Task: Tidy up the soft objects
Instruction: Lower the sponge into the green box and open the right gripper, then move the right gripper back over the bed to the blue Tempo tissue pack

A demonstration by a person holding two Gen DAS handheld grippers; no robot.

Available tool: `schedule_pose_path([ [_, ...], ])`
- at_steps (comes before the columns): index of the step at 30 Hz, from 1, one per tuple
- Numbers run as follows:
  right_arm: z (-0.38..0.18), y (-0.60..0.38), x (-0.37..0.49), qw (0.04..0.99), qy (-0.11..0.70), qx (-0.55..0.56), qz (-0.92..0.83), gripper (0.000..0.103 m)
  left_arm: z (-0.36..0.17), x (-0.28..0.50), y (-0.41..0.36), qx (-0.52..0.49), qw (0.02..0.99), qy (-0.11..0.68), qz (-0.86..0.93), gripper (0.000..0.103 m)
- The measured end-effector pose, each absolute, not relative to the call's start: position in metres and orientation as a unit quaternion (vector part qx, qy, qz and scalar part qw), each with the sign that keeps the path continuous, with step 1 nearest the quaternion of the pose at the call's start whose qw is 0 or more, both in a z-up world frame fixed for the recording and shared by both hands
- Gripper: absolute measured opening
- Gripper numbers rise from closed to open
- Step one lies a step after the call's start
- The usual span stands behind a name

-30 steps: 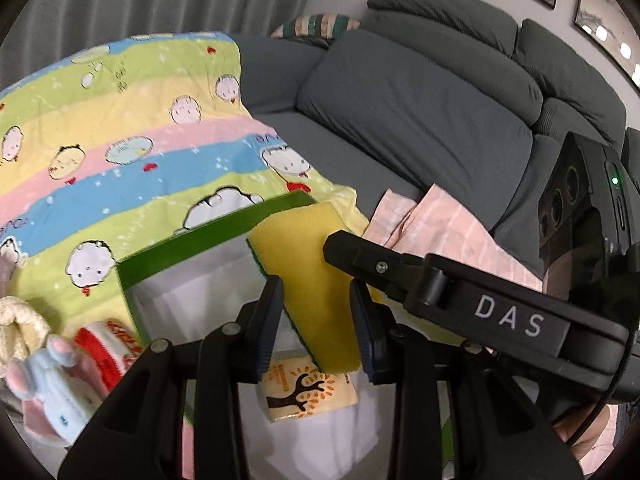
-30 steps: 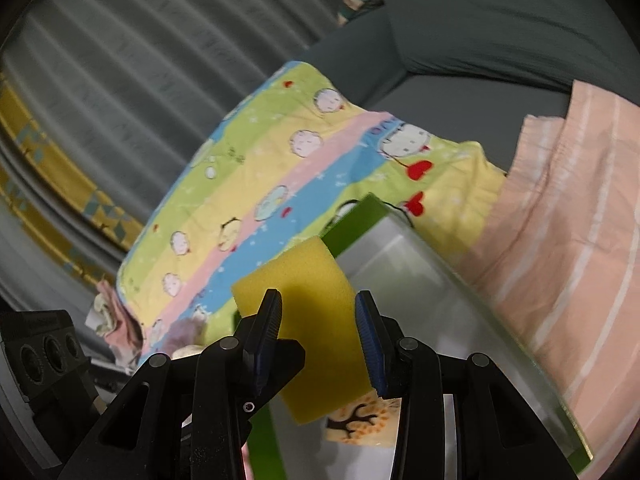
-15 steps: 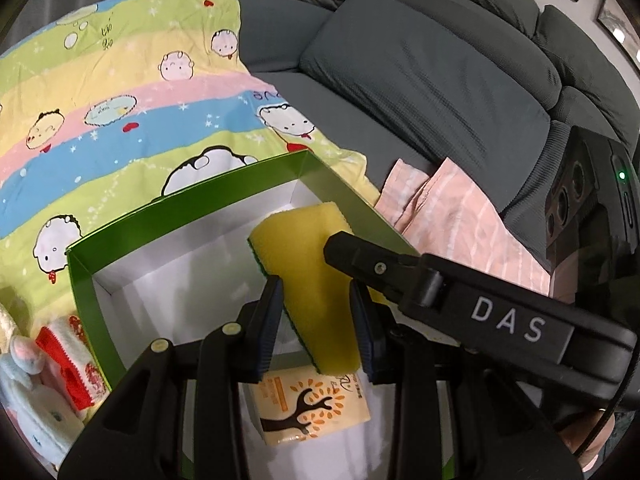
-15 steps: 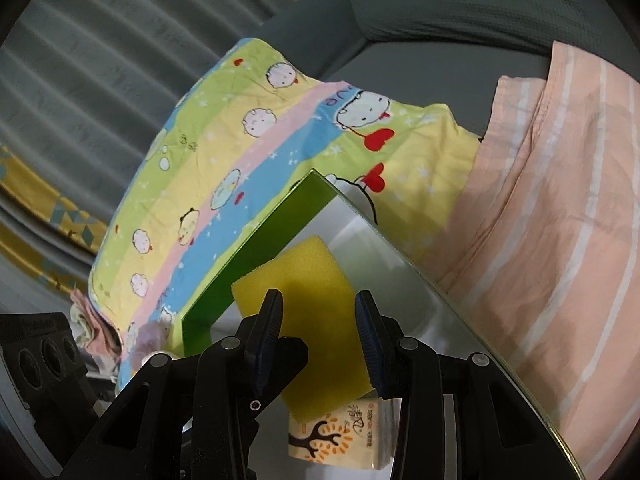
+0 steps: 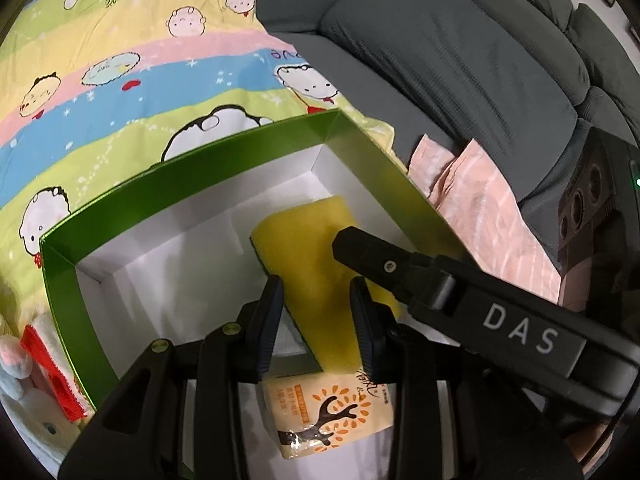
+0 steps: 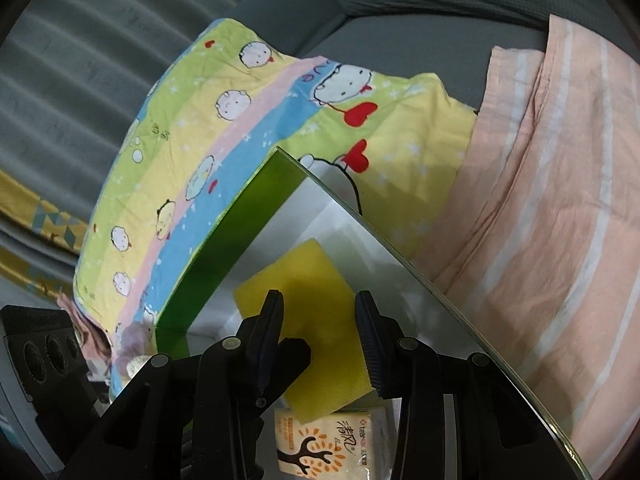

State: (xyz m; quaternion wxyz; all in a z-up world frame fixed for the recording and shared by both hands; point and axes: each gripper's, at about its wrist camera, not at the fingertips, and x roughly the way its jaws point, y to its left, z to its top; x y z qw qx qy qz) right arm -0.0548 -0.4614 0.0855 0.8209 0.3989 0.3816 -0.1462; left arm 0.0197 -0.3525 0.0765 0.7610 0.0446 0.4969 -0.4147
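Observation:
A yellow sponge with a green underside hangs inside the green box, just above its white floor. My left gripper is shut on the sponge's near end. The right gripper's finger reaches in from the right and lies across the sponge. In the right wrist view my right gripper is shut on the same sponge, with the left gripper's fingertip beside it. Under the sponge, a tissue pack with an orange tree print lies on the box floor.
The box rests on a striped cartoon blanket on a grey sofa. A pink striped cloth lies to the right of the box. Plush toys and a red-and-white cloth sit at the left edge.
Both grippers have come down together with the sponge, from above the box rim into the box. Neither grip has changed.

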Motion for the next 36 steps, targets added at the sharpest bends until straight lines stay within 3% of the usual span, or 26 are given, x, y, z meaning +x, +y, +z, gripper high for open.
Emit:
schedule_pose_path([
  [6,0.085,-0.461,-0.061,0.813,0.386,0.414,-0.139,0.041,0.075,0.017,-0.351,0.048,0.761,0.504,-0.407,0.036],
  [10,0.091,-0.455,-0.065,0.818,0.380,0.411,-0.134,0.063,0.079,0.011,-0.344,0.046,0.765,0.500,-0.403,0.050],
  [13,0.101,-0.446,-0.071,0.830,0.367,0.397,-0.136,0.067,0.086,0.006,-0.333,0.035,0.768,0.495,-0.404,0.064],
  [15,0.106,-0.440,-0.075,0.836,0.360,0.392,-0.133,0.070,0.092,0.000,-0.323,0.029,0.773,0.489,-0.404,0.066],
  [17,0.111,-0.433,-0.079,0.843,0.351,0.387,-0.129,0.078,0.098,-0.005,-0.318,0.030,0.780,0.479,-0.402,0.076],
  [19,0.116,-0.424,-0.082,0.850,0.345,0.379,-0.124,0.078,0.106,-0.011,-0.307,0.025,0.787,0.469,-0.400,0.079],
  [33,0.137,-0.335,-0.076,0.888,0.342,0.300,-0.062,0.080,0.128,-0.026,-0.164,-0.066,0.853,0.423,-0.298,0.082],
  [36,0.141,-0.311,-0.072,0.896,0.339,0.283,-0.036,0.091,0.121,-0.027,-0.122,-0.088,0.867,0.420,-0.252,0.082],
])
